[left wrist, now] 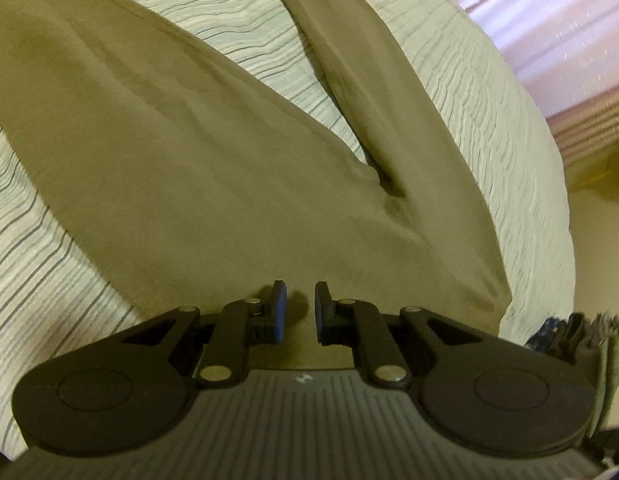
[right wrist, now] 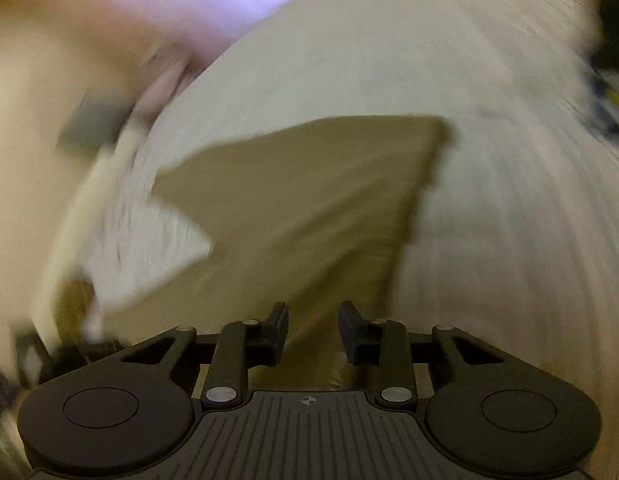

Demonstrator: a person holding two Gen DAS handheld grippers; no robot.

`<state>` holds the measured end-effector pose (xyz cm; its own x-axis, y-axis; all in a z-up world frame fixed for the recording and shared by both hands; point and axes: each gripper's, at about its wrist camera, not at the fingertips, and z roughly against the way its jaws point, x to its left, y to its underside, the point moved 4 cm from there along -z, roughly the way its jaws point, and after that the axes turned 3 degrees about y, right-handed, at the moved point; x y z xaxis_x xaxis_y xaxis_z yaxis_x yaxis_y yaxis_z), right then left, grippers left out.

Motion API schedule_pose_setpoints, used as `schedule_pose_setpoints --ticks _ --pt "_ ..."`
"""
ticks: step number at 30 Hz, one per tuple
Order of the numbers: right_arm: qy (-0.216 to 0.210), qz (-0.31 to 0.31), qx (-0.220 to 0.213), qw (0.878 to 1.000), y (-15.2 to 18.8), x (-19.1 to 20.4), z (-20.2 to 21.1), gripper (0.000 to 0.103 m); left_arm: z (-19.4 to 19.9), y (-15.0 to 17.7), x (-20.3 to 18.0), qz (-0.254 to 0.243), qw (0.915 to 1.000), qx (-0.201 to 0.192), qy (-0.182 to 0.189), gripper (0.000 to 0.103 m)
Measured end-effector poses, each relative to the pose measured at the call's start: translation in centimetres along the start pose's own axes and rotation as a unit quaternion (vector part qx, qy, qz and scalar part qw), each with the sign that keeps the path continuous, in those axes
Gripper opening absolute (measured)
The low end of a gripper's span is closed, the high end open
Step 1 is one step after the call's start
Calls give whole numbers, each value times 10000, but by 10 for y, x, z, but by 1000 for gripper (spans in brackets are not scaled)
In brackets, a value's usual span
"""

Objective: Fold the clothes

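Trousers point(left wrist: 189, 152) lie spread on the striped bedcover point(left wrist: 449, 80). Left gripper point(left wrist: 300, 304) stands narrowly parted over the waist, gripping nothing visible. Right gripper point(right wrist: 313, 332), half open, holds nothing above the blurred cloth.

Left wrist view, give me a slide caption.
Left gripper, fingers slightly apart, over olive-brown cloth trousers spread on a pale striped bedspread.

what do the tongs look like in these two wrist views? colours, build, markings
Both match. Left tongs: matte black linkage arms with silver pivot pins, two round black housings, a ribbed dark grey base plate with a small crosshair mark, and blue faces on the finger pads. Right tongs: same black build, silver pins and crosshair; pads look dark here. No cables or sleeves visible.
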<state>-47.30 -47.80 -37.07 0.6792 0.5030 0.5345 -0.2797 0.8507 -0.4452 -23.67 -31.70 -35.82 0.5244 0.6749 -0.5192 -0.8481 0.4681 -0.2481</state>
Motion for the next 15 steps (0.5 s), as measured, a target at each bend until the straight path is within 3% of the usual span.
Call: schedule_pose_setpoints --ticks 2,4,7,9,11,15 --pt "610 870 200 9941 13 18 -17 33 -2 1 -1 -59 10000 40 16 9" --pt "1337 1751 424 9745 35 22 -25 33 1 0 1 -202 9998 45 -28 9" --pt "1984 2102 611 9554 61 2 -12 36 7 -4 8 -417 9991 11 -119 9" --pt "2088 1748 629 9602 58 -5 4 35 14 -12 19 -426 9989 -90 -163 9" --pt "2316 1782 407 9555 50 5 12 35 22 -20 31 -435 9987 -191 -208 9" --pt "2044 1918 -215 9597 35 54 7 36 25 -44 54 -429 9980 -417 -203 10"
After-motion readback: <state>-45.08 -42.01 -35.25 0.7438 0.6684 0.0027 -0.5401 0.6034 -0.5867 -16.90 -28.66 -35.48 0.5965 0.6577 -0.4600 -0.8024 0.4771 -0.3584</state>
